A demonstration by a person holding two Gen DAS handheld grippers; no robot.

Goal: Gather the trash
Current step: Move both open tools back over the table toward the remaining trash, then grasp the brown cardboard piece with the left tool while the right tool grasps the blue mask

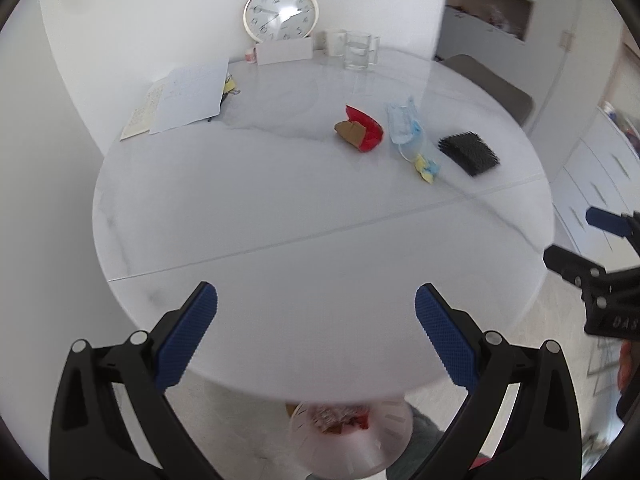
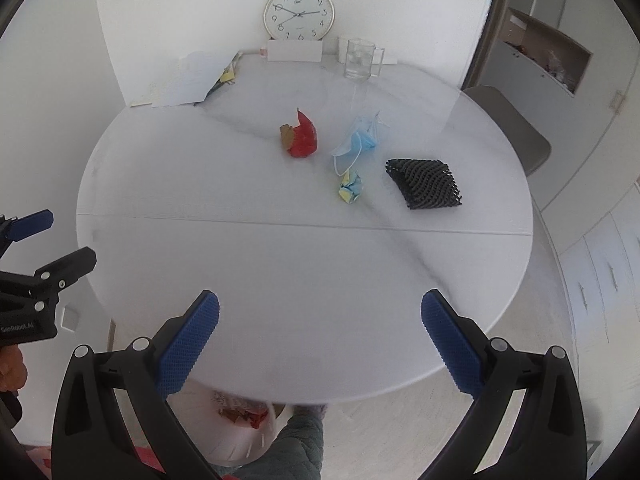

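Observation:
On the round white table (image 1: pixel 280 208) (image 2: pixel 280 264) lie a red wrapper with brown card (image 1: pixel 362 130) (image 2: pixel 301 136), a blue face mask (image 1: pixel 406 126) (image 2: pixel 358 142), a small yellow-blue crumpled paper (image 1: pixel 428 166) (image 2: pixel 351 187) and a black foam net (image 1: pixel 468 152) (image 2: pixel 424 182). A white bin holding trash (image 1: pixel 344 436) (image 2: pixel 240 428) stands on the floor under the table's near edge. My left gripper (image 1: pixel 316 320) is open and empty above the near edge. My right gripper (image 2: pixel 320 326) is open and empty, also above the near edge.
A wall clock (image 2: pixel 299 12), a white card (image 2: pixel 295 51), a glass mug (image 2: pixel 360 60) and loose papers (image 2: pixel 192 78) stand at the table's far side. A chair (image 2: pixel 508 128) is at the right, with cabinets behind it. Each gripper shows at the other view's edge (image 1: pixel 592 256) (image 2: pixel 44 240).

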